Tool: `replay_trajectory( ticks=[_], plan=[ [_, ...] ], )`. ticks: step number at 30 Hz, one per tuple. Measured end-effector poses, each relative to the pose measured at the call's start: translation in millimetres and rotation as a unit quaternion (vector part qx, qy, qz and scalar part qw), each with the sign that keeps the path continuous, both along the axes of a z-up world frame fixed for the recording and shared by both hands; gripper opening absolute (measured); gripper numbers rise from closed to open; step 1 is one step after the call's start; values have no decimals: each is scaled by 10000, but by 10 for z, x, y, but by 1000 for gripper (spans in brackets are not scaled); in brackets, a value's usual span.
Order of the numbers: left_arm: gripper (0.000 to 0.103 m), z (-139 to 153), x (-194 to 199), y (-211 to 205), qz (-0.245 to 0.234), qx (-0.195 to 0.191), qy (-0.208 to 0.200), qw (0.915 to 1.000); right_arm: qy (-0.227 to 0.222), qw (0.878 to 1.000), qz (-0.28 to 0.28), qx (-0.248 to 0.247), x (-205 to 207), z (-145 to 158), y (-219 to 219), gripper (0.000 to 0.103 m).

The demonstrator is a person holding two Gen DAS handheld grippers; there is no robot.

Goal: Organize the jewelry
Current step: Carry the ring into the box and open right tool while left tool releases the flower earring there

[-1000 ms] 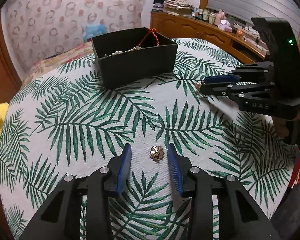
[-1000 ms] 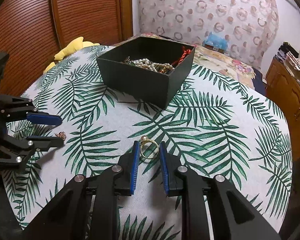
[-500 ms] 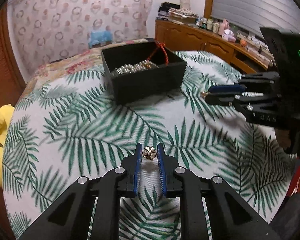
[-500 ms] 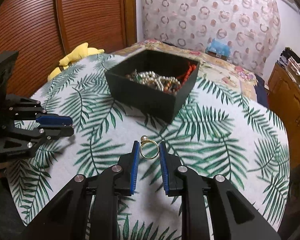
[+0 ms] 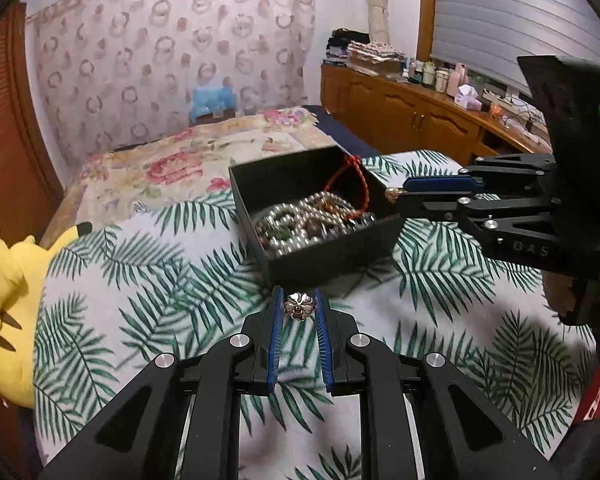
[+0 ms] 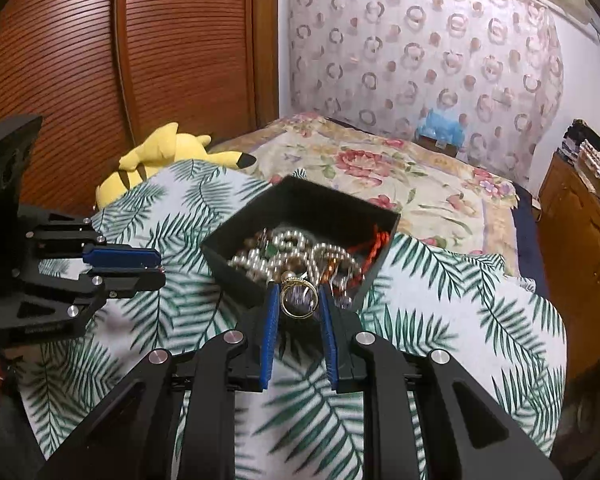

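A small gold flower-shaped brooch [image 5: 299,306] sits pinched between the blue pads of my left gripper [image 5: 299,305], lifted off the palm-leaf cloth just in front of the black box [image 5: 328,256]. My right gripper [image 6: 299,294] is shut on a gold ring with a pearl [image 6: 298,298], held at the near corner of the black box [image 6: 236,268]. The box holds pearl strands [image 6: 284,256] and a red cord [image 6: 374,246]. In the left wrist view the right gripper [image 5: 396,196] reaches in from the right at the box's rim; the left gripper [image 6: 156,266] shows at the left of the right wrist view.
The round table [image 5: 120,288] wears a white cloth with green palm leaves. A yellow plush toy [image 5: 8,300] lies at its left edge. Behind are a floral bed [image 6: 400,176], a wooden dresser [image 5: 412,116] with bottles, and a slatted wooden door [image 6: 80,60].
My left gripper closed on the brooch and lifted it off the cloth toward the box. My right gripper rose with the ring and moved up to the box's near corner.
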State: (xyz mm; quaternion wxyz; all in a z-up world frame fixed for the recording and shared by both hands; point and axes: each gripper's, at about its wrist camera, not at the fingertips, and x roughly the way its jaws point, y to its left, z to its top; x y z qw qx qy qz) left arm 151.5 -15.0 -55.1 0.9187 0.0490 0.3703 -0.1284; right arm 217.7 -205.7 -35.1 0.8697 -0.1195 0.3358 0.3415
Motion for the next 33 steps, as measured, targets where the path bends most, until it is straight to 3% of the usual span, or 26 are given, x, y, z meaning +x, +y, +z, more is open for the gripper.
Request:
replay_trajectory(
  ticks=[14, 33],
  plan=[
    [14, 190, 421, 37, 50, -36, -239, 9997, 54, 9997, -120, 206, 286, -20, 78, 23],
    [15, 66, 1001, -217, 105, -9, -65, 9999, 135, 9971, -675, 311, 43, -107, -338, 23]
  ],
)
